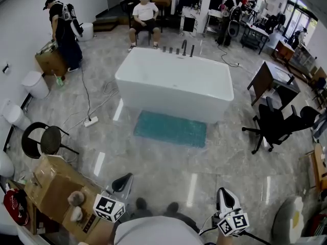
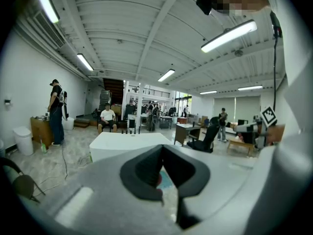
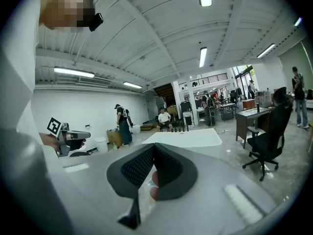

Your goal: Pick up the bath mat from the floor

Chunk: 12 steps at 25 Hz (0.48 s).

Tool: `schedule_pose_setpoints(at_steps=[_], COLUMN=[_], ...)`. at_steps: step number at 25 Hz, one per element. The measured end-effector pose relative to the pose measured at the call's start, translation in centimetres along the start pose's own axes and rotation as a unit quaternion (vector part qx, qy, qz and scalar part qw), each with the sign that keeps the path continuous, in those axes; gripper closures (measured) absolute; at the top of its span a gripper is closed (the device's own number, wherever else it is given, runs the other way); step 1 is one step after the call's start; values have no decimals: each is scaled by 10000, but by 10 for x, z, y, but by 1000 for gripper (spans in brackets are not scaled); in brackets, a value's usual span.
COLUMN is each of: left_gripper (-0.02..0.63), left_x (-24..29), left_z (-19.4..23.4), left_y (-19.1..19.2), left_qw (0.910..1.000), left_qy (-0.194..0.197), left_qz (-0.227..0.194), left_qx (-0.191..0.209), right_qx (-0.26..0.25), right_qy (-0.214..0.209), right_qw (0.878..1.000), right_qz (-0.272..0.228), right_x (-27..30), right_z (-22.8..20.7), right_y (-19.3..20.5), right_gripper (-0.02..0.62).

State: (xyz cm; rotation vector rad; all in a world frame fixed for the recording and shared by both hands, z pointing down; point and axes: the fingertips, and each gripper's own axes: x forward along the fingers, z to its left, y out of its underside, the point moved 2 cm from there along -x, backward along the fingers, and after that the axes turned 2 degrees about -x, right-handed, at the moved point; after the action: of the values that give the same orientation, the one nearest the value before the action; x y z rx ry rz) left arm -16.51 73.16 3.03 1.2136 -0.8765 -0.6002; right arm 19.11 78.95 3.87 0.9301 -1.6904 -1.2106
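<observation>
The teal bath mat (image 1: 171, 128) lies flat on the marble floor, right against the near side of the white bathtub (image 1: 173, 83). Both grippers are held low at the bottom of the head view, well short of the mat. My left gripper (image 1: 122, 182) is at the bottom left and my right gripper (image 1: 224, 195) at the bottom right. In the left gripper view the jaws of the left gripper (image 2: 162, 151) are shut with nothing held, and a teal sliver of the mat (image 2: 167, 180) shows below them. The right gripper (image 3: 153, 150) is likewise shut and empty, pointing toward the tub (image 3: 188, 137).
A black office chair (image 1: 276, 124) and a dark desk (image 1: 273, 78) stand right of the tub. A black round stool (image 1: 43, 139) and cardboard boxes (image 1: 53, 188) are at the left. A power strip with its cable (image 1: 91, 120) lies left of the mat. One person sits (image 1: 144, 14) and another stands (image 1: 64, 29) at the back.
</observation>
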Motion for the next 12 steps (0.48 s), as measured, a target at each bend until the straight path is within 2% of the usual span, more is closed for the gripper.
schedule_pose_setpoints(at_steps=[5,12], left_gripper=[603,604], left_x=[9,36], left_z=[-24,-79], left_y=[0,18], left_qw=[9995,9989], left_qy=[150,358], left_qz=[-267,-90], left_qx=[-39,-280], right_qx=[79,46], right_qy=[-60,-428], right_qw=[9999,9990], right_qz=[-24,-139], right_x=[-11,-26], right_z=[-22,-64], right_y=[8,11], right_gripper=[591,591])
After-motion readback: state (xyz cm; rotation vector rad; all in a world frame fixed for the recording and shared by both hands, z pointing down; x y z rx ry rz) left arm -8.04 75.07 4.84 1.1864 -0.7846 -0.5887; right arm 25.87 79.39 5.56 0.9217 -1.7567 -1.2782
